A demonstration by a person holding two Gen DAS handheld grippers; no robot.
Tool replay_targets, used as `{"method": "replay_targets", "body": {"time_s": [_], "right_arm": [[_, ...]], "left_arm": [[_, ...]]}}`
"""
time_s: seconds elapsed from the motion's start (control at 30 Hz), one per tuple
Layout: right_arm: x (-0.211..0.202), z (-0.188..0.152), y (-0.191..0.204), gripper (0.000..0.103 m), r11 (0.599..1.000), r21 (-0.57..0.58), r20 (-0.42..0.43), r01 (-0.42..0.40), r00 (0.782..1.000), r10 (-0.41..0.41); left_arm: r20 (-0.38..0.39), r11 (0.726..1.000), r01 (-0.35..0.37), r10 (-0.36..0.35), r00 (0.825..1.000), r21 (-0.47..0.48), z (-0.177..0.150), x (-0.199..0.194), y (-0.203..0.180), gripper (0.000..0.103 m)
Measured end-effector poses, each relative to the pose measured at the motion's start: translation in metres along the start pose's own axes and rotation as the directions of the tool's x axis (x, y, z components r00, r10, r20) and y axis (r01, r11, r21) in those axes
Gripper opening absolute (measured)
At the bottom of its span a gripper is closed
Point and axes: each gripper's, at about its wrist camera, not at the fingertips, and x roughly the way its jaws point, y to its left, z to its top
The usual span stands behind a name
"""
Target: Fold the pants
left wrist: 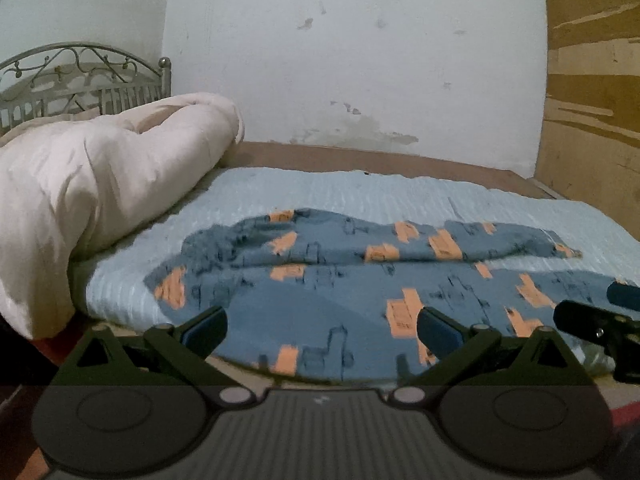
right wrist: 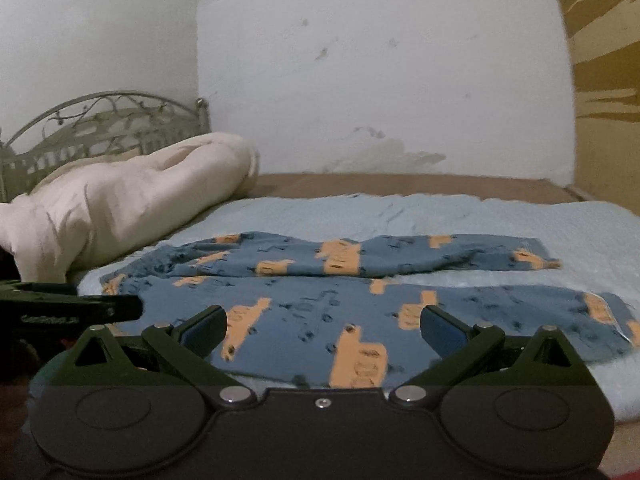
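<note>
A: Two sets of tongs, both with fingers spread wide and nothing between them. The left gripper (left wrist: 322, 330) sits low in the left wrist view, its blue pads framing the near edge of the pants (left wrist: 360, 280). The right gripper (right wrist: 324, 330) does the same in its own view, over the near leg.

B: And where do the pants lie?

A: Across the middle of both frames, spread flat on the light blue blanket (right wrist: 440, 216): blue cloth with orange blocks, waist toward the left side, cuffs toward the right. The two legs run side by side, the far one a little rumpled.

B: So what would a good grasp ask of the person?

A: Probably that each gripper takes the near leg's edge, one toward the waist and one toward the cuff, pinching cloth only and not the blanket under it. Whether the pads touch the fabric yet is hard to say; the near edge is blurred.

B: Any hazard?

A: The pink comforter (left wrist: 100, 184) bulks at the left of the frame, close to the waist end, so the fold should be carried straight over to the far leg and kept taut.
</note>
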Motion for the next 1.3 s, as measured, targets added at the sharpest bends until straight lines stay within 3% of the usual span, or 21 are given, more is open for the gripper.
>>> {"method": "replay_targets", "body": {"time_s": [0.17,0.23,0.3,0.57,0.7,0.73,0.9,1.07,1.2,1.3], "right_arm": [[0.03,0.022,-0.003,0.102,0.993,-0.028,-0.055,-0.115,0.992,0.113],[0.043,0.027,-0.008,0.102,0.96,-0.018,-0.109,-0.281,0.955,0.278],[0.055,0.03,-0.012,0.102,0.921,0.016,-0.152,-0.389,0.91,0.387],[0.102,0.051,-0.034,0.102,0.84,0.008,-0.209,-0.542,0.821,0.531],[0.126,0.064,-0.037,0.102,0.801,-0.043,-0.286,-0.597,0.776,0.563],[0.132,0.067,-0.038,0.102,0.799,-0.068,-0.302,-0.598,0.775,0.555],[0.171,0.078,-0.052,0.102,0.846,-0.128,-0.354,-0.517,0.821,0.448],[0.221,0.103,-0.079,0.102,0.885,-0.12,-0.366,-0.451,0.848,0.382],[0.272,0.124,-0.1,0.102,0.898,-0.121,-0.388,-0.422,0.853,0.349],[0.315,0.132,-0.11,0.092,0.9,-0.118,-0.437,-0.42,0.836,0.333]], "left_arm": [[-0.016,1.0,-0.027,0.027,1.0,0.002,0.024,0.022,0.019,0.102],[-0.062,1.0,-0.014,0.014,0.998,-0.002,0.033,0.035,0.035,0.102],[-0.11,1.0,-0.01,0.009,0.994,-0.006,0.043,0.05,0.055,0.102],[-0.116,0.981,-0.126,0.144,0.983,0.146,0.085,0.104,0.1,0.102],[-0.113,0.973,-0.121,0.145,0.983,0.195,0.109,0.142,0.102,0.102],[-0.114,0.972,-0.108,0.133,0.984,0.207,0.114,0.154,0.101,0.102],[-0.15,0.969,-0.008,0.047,0.988,0.246,0.134,0.214,0.097,0.102],[-0.234,0.962,0.118,-0.059,0.97,0.246,0.149,0.275,0.093,0.102],[-0.288,0.939,0.225,-0.146,0.946,0.261,0.159,0.318,0.092,0.102],[-0.332,0.905,0.315,-0.215,0.919,0.286,0.164,0.342,0.093,0.102]]}}
